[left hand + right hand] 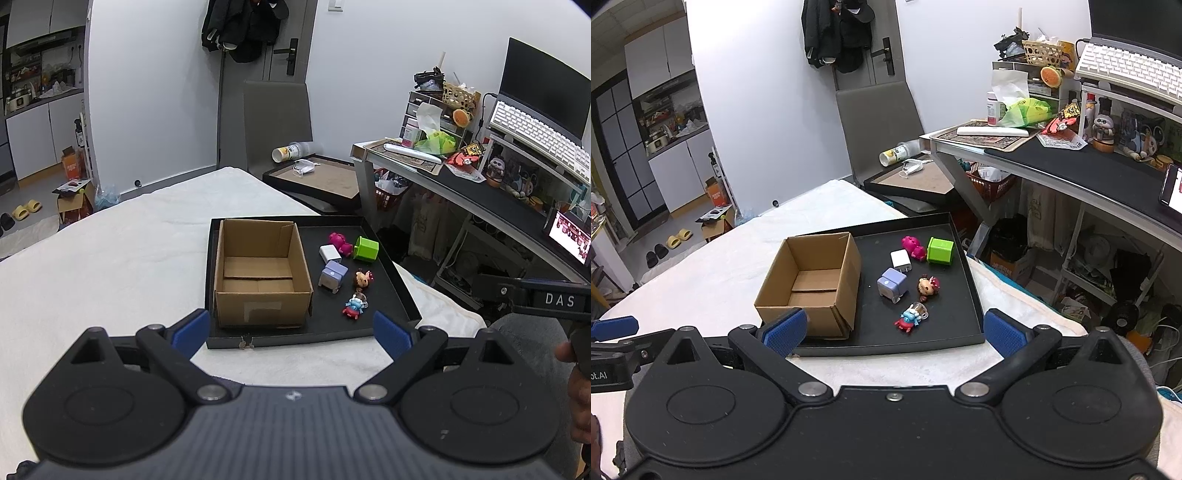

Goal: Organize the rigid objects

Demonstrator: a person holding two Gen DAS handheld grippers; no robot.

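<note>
A black tray lies on a bed covered with a white blanket. In the left part of the tray stands an open cardboard box, its opening facing up and its long axis running away from the cameras; nothing is seen inside it.

To the right of the box, six small things lie on the tray floor. At the far side, a pink figure lies just beside a green cube, which is tilted on its side. A white charger lies near the pink figure, on the side of the box. In front of it stands a lilac cube, and to its right lies a brown-headed doll, its head toward the cameras. Nearest to the cameras lies a blue and red figure, with its long axis running roughly front to back and a clear ring at its far end.

The left gripper hovers before the near edge of the tray, its jaws wide apart and holding nothing. The right gripper hovers likewise before the tray, jaws wide apart and empty; the blue pad of the left one shows at the left edge of the right wrist view.
</note>
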